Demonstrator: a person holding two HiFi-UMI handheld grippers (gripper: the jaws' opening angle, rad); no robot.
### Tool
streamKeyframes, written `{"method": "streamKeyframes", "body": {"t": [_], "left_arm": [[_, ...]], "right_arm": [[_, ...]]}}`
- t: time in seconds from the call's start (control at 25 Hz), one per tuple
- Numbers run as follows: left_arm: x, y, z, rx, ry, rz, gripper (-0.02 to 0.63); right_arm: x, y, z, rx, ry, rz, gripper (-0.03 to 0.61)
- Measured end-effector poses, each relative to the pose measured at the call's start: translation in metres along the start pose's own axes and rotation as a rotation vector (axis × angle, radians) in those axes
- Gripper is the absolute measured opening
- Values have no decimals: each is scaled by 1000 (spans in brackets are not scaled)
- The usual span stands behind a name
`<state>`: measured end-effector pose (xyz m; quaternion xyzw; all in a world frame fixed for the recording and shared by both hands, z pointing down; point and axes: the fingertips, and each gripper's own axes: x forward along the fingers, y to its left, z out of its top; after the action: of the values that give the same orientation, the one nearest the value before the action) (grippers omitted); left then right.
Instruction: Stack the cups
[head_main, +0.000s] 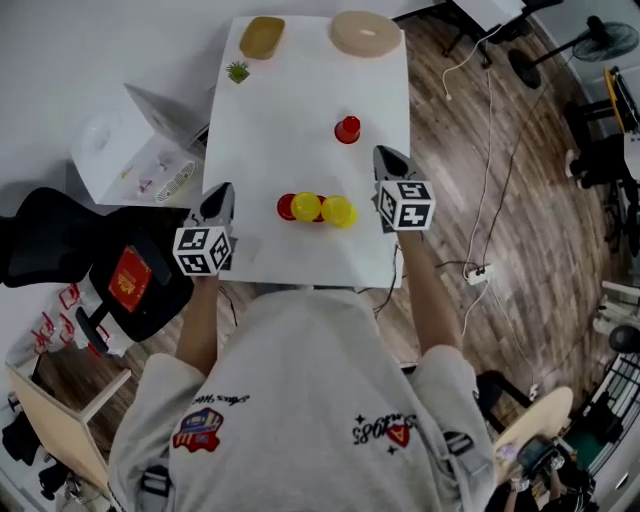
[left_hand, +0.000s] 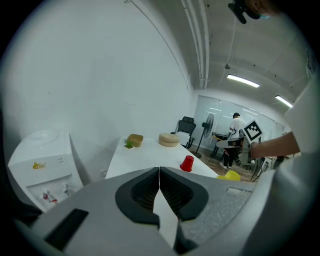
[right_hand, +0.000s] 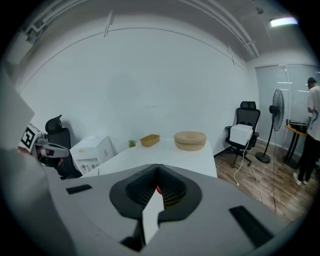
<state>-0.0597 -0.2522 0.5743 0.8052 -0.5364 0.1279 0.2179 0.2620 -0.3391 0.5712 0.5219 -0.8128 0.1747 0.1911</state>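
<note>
The jaws of the right gripper (right_hand: 158, 167) are pressed together with nothing pinched. A sliver of red shows past their tips, but it is something lying beyond them on the worktop (head_main: 300, 120), not something held. The left gripper (left_hand: 159, 170) is the same, its jaws meeting flat on each other and empty. With both grippers empty, this reads as a pause between picks rather than a carry. The row of cups (head_main: 313, 209) sits near the front edge of the worktop: one red, two yellow, and a bit of red showing beneath them. They are packed so close that I cannot tell whether any are already nested. The grippers flank the row. The right one is just beside its right end, with its tips reaching past the row. The left one is off the row's left end, over the worktop's left edge, and farther from the cups. Beyond the row and slightly to its right, a lone red cup (head_main: 347, 129) stands apart, apparently mouth down, so it probably still has to be gathered. Far beyond the row, at the back edge, are a yellow tray (head_main: 262, 37), a round tan board (head_main: 366, 33) and a small plant (head_main: 238, 71), none of them in the way. Both forearms stretch forward from the body, roughly parallel. Each gripper is tipped gently downward, with its marker cube on the near side of the row.
</note>
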Motion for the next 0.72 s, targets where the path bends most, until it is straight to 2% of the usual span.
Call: {"method": "streamKeyframes", "body": {"t": [0.12, 0.28, 0.36, 0.48, 0.64, 0.72], "left_arm": [[-10, -2, -3, -13, 1, 61, 6], [-10, 3, -9, -44, 10, 137, 6], [-11, 7, -17, -59, 22, 175, 6], [-22, 1, -29, -85, 33, 220, 6], [-35, -9, -43, -83, 50, 245, 6], [-40, -11, -51, -90, 60, 249, 6]], "right_arm": [[25, -10, 1, -15, -27, 58, 12], [81, -22, -4, -62, 0, 115, 235], [108, -21, -12, -97, 27, 136, 287], [137, -14, -31, -159, 76, 167, 299], [161, -18, -52, -187, 121, 133, 296], [163, -21, -58, -182, 139, 116, 238]]}}
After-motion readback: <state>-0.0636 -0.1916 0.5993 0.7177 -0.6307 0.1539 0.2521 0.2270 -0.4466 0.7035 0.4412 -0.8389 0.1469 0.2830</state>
